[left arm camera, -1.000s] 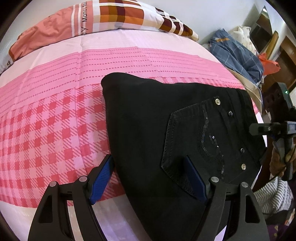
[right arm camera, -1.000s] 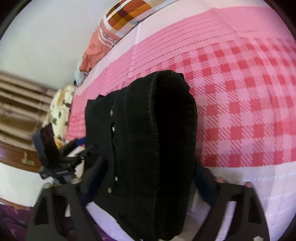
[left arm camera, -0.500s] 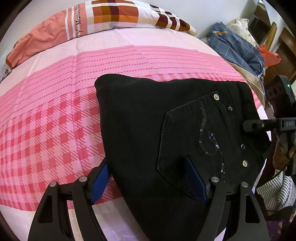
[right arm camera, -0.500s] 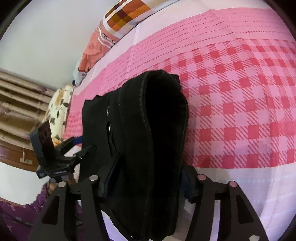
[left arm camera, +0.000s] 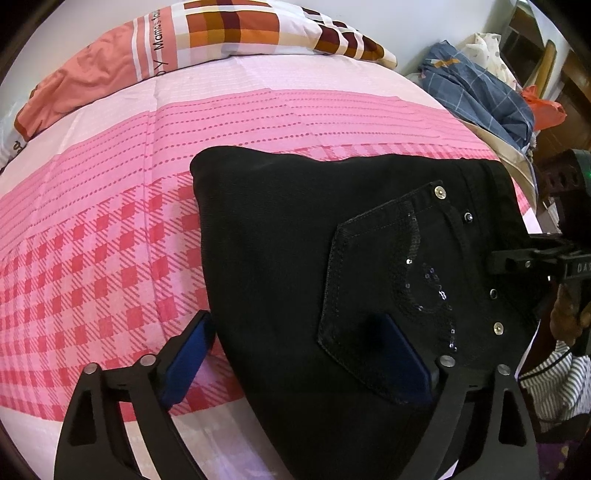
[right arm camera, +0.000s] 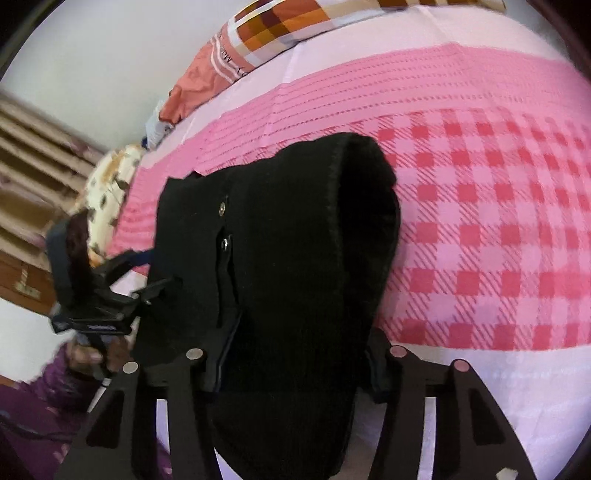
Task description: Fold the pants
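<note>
Black pants (left arm camera: pixel 295 240) lie folded on the pink checked bed sheet (left arm camera: pixel 92 258), with the sequinned back pocket (left arm camera: pixel 388 295) facing up. My left gripper (left arm camera: pixel 295 350) straddles their near left edge. Its jaws are opening: one blue pad (left arm camera: pixel 188 354) stands off the cloth on the sheet, and the other rests on top by the pocket. In the right wrist view the pants (right arm camera: pixel 295 240) form a thick bundle. The closing jaws of my right gripper (right arm camera: pixel 299 362) press on that bundle from both sides. The right gripper (left arm camera: pixel 535 258) also shows at the waistband edge.
A checked quilt (left arm camera: pixel 221 33) lies along the far side of the bed. A pile of blue plaid clothes (left arm camera: pixel 480 92) and an orange bag (left arm camera: pixel 546 110) sit at the far right. A floral pillow (right arm camera: pixel 107 192) lies beyond the waistband. A hand (left arm camera: pixel 569 317) holds the right gripper.
The left jaws have spread wider, so the left pad now stands clear of the pants' edge. The right jaws have drawn in tighter on the folded bundle.
</note>
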`<state>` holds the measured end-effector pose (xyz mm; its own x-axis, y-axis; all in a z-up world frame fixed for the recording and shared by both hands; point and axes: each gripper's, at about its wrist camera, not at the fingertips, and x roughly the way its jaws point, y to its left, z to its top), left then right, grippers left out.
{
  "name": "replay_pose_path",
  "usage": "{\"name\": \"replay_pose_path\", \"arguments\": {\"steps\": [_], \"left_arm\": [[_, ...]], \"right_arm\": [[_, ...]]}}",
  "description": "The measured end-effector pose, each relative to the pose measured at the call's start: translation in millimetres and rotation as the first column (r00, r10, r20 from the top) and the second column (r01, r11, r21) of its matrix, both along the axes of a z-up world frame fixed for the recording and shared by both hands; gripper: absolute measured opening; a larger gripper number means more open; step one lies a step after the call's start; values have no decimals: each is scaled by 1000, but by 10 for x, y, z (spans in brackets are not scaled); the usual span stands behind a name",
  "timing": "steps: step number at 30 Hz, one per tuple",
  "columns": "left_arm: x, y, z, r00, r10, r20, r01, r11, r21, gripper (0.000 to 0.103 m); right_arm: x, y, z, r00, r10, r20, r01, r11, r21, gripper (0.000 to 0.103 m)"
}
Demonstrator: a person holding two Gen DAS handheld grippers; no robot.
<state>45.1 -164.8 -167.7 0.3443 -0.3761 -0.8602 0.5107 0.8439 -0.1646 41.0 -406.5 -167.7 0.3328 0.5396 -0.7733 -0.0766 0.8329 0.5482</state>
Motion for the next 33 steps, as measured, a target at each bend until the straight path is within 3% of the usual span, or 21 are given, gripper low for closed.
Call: {"name": "replay_pose_path", "arguments": {"steps": [10,17,22,23,25,26,33], "left_arm": [[-10,13,-14,1000,6,3,-6,1000,15,99],[1,19,-32,1000,15,5,-15,1000,20,103],[-2,7,-40,1000,16,9,-16,1000,21,103],[0,4,-44,1000,16,9,-16,1000,20,103],[-2,9,-45,1000,11,12,-11,1000,15,103],[-12,7,-44,1000,7,17,-7,1000,13,103],[-54,-23,-26,999,-6,35,5,1000,28,103]], "right_arm": [[-38,-108,-22,1000,-14,13,13,998,64,52],[-28,-271,-70,999,-34,-6,35,986,163,57],[-2,-146,-11,1000,3,17,-5,993,117,64],[2,-115,-4,1000,10,23,-12,994,105,63],[-7,-74,3,999,18,35,-21,997,69,48],[-18,-78,-3,999,20,39,-23,997,70,45],[-21,-62,-21,999,19,36,-22,996,86,45]]}}
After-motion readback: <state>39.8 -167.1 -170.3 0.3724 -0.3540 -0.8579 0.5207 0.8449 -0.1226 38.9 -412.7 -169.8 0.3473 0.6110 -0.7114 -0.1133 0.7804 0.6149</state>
